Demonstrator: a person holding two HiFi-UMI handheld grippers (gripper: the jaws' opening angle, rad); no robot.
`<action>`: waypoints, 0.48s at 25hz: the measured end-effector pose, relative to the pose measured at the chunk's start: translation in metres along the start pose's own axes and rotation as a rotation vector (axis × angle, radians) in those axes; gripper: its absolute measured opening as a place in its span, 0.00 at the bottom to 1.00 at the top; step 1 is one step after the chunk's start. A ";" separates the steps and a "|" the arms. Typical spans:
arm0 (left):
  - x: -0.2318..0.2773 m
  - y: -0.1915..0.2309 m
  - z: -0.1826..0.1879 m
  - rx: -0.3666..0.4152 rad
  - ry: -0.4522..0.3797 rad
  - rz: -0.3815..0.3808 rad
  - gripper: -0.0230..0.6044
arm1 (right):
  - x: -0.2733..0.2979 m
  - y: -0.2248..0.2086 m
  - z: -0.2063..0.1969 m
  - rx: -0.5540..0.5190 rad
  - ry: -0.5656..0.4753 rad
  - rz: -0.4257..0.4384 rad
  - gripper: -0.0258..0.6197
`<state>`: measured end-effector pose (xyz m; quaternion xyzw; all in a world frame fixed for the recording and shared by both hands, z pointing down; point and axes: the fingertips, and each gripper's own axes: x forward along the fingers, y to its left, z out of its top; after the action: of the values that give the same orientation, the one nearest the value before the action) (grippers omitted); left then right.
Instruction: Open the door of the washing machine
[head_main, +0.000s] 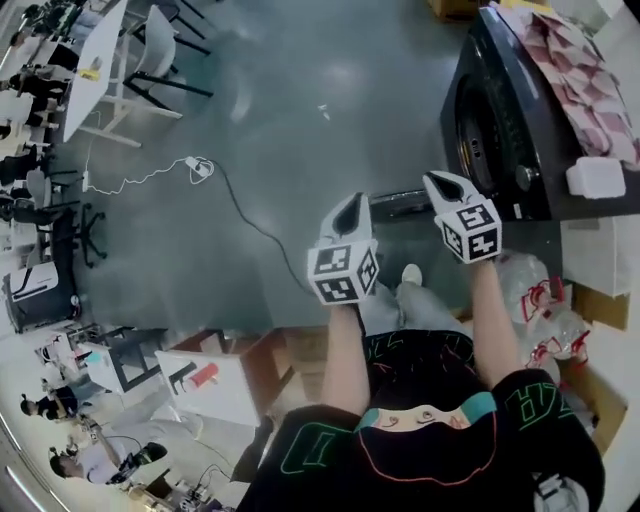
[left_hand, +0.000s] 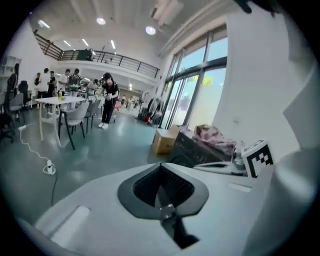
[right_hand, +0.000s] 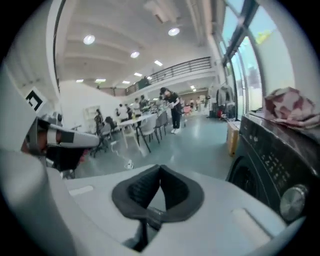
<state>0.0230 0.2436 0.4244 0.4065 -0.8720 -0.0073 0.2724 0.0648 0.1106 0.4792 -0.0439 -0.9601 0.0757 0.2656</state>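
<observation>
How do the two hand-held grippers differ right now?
The right hand-held gripper is close to the front of the washing machine; the left hand-held gripper is further from it, over the floor. The right one reaches further forward than the left. Both are shut and empty.

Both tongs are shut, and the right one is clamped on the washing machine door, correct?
Not quite. The right tongs are shut, but on nothing: the right gripper view shows them closed in open air, with the washing machine off to their right, untouched. The left tongs are shut too.
</observation>
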 end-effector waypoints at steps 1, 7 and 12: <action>-0.004 -0.003 0.022 0.010 -0.046 -0.006 0.05 | -0.008 -0.006 0.017 0.048 -0.052 -0.019 0.04; -0.045 -0.012 0.118 0.031 -0.313 0.149 0.05 | -0.069 -0.014 0.114 0.066 -0.310 -0.032 0.04; -0.074 -0.026 0.159 0.129 -0.451 0.252 0.05 | -0.109 -0.026 0.151 -0.017 -0.390 -0.092 0.04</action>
<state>0.0034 0.2456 0.2481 0.2995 -0.9531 -0.0082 0.0435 0.0787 0.0535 0.3006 0.0133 -0.9950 0.0625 0.0773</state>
